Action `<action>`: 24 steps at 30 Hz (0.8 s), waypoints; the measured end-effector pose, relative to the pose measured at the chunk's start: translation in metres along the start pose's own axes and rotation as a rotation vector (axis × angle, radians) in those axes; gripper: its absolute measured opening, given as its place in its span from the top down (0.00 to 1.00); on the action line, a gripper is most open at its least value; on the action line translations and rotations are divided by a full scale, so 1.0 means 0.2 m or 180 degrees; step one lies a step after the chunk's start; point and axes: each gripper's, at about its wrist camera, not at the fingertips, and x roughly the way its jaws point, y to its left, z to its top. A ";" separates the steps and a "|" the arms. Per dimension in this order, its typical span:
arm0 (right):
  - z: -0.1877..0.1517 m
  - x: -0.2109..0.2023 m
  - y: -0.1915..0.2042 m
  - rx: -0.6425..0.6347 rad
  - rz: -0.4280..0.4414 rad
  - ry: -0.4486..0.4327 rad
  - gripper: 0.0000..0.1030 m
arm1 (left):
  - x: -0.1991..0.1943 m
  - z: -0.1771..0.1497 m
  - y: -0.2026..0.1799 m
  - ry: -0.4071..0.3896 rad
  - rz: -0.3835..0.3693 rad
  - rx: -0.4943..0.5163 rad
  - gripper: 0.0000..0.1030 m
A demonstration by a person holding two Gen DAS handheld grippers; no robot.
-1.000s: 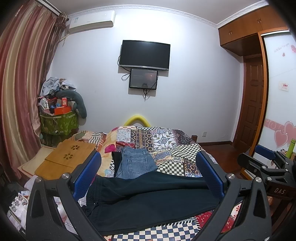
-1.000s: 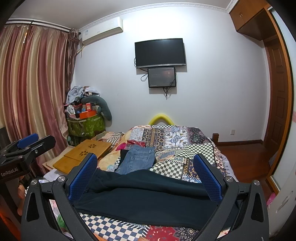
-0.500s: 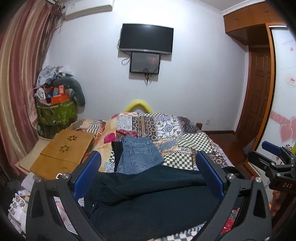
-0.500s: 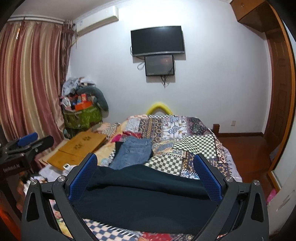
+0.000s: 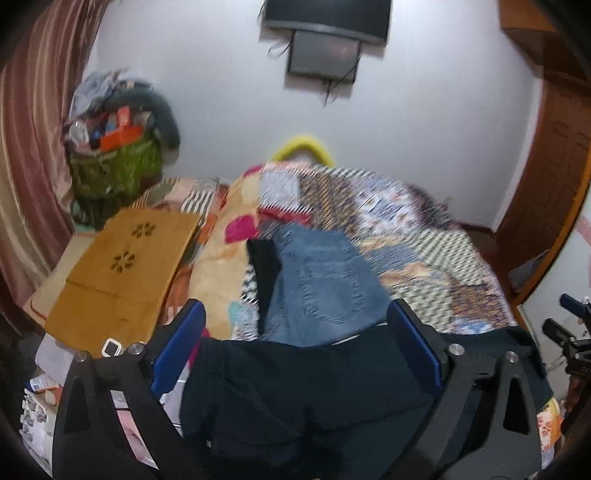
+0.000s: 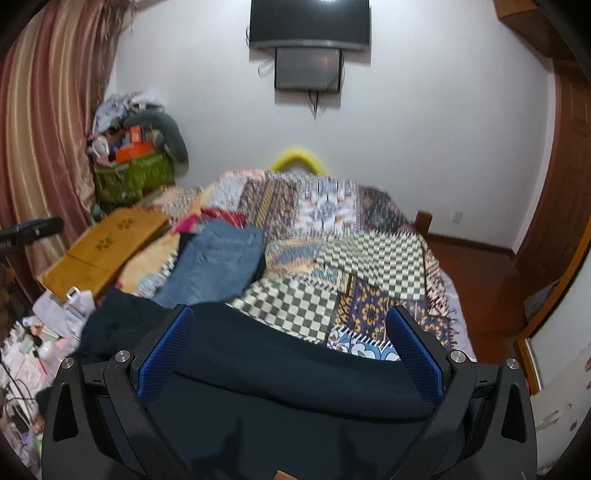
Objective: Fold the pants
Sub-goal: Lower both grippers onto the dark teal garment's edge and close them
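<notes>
Dark pants (image 5: 303, 391) across the bed's (image 6: 373, 258) near edge now loom closer under both spread grippers, left gripper (image 5: 295, 354) narrowing slightly, right gripper (image 6: 291, 350) wide, nothing pinched, first grab pending.

A patchwork quilt (image 6: 369, 258) covers the bed. Left of it lies a wooden lap desk (image 6: 107, 247). Above, on the wall beyond its far end, hangs a television (image 6: 309, 22).
</notes>
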 end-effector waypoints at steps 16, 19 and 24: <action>-0.14 0.63 -0.21 -0.0228 0.0135 0.1006 0.02 | 0.89 -0.31 0.52 0.1276 0.0433 -0.0280 0.27; -0.13 0.71 -0.24 -0.0175 0.0199 0.1073 0.02 | 0.97 -0.37 0.54 0.1437 0.0417 -0.0269 0.29; -0.14 0.84 -0.23 -0.0166 0.0389 0.1256 0.02 | 1.07 -0.42 0.55 0.1646 0.0354 -0.0290 0.43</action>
